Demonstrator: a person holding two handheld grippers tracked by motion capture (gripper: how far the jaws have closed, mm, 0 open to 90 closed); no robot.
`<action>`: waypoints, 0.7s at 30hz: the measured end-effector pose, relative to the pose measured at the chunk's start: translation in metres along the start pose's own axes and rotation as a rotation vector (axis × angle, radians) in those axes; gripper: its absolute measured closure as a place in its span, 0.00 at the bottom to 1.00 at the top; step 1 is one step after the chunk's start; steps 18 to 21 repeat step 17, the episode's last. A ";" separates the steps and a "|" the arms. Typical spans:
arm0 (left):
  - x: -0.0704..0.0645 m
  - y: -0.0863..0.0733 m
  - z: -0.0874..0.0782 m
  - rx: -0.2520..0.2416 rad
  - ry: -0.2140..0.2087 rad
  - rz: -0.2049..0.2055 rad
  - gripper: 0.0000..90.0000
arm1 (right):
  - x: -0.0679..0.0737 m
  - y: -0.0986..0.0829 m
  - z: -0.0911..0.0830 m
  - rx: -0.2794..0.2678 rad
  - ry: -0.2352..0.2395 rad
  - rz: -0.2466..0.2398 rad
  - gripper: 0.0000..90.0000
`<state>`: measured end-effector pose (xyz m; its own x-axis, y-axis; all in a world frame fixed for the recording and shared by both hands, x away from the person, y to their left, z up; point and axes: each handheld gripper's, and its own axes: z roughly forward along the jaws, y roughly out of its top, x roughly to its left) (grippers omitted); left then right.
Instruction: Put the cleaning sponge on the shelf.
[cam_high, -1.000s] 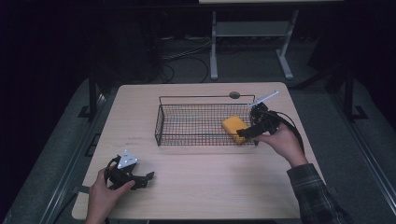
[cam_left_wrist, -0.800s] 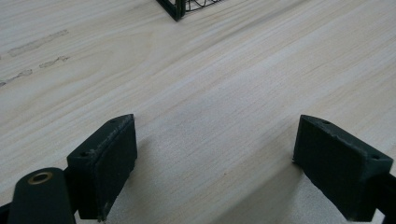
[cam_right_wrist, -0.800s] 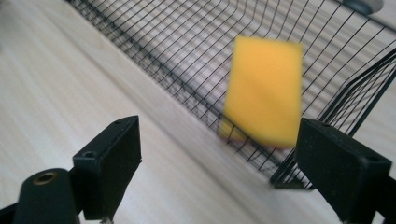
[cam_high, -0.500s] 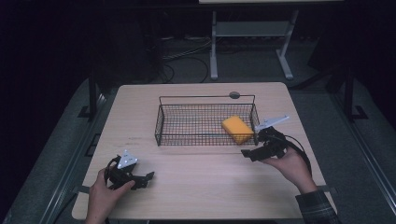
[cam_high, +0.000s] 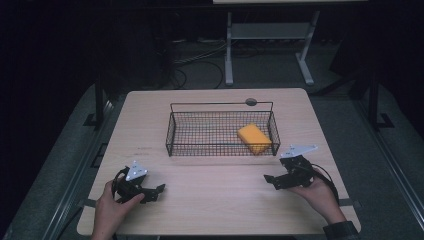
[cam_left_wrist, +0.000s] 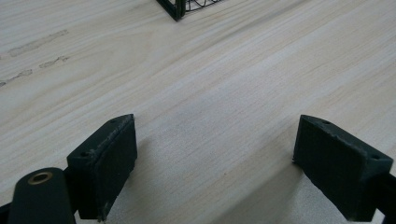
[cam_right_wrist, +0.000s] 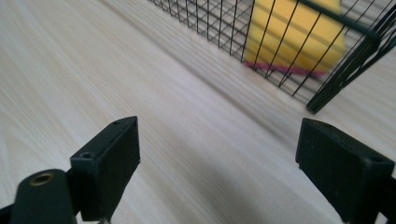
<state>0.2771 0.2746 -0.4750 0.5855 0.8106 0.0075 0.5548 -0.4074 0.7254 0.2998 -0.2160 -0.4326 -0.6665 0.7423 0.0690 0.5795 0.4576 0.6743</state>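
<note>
The soft yellow sponge block (cam_high: 254, 139) is kept in the right end of the black wire basket (cam_high: 172, 134), and both the left gripper (cam_high: 159, 189) and right gripper (cam_high: 268, 178) are held wide open and empty above the pale wooden table (cam_high: 210, 200), likely because the putting-away is done.

I see the basket (cam_high: 220, 131) at the table's (cam_high: 210, 210) centre, the sponge (cam_high: 254, 138) in its right end. My left gripper (cam_high: 152, 192) sits before the basket's left corner, my right gripper (cam_high: 272, 180) before its right corner.
</note>
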 end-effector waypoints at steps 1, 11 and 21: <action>0.000 0.000 0.000 -0.001 0.000 0.000 0.14 | 0.000 -0.003 0.001 0.001 -0.003 0.004 0.14; 0.000 0.000 0.000 -0.003 0.001 -0.002 0.14 | 0.001 -0.031 0.015 0.014 -0.015 -0.002 0.13; 0.000 0.000 0.000 -0.003 0.001 -0.001 0.14 | 0.003 -0.037 0.021 0.042 -0.023 -0.017 0.12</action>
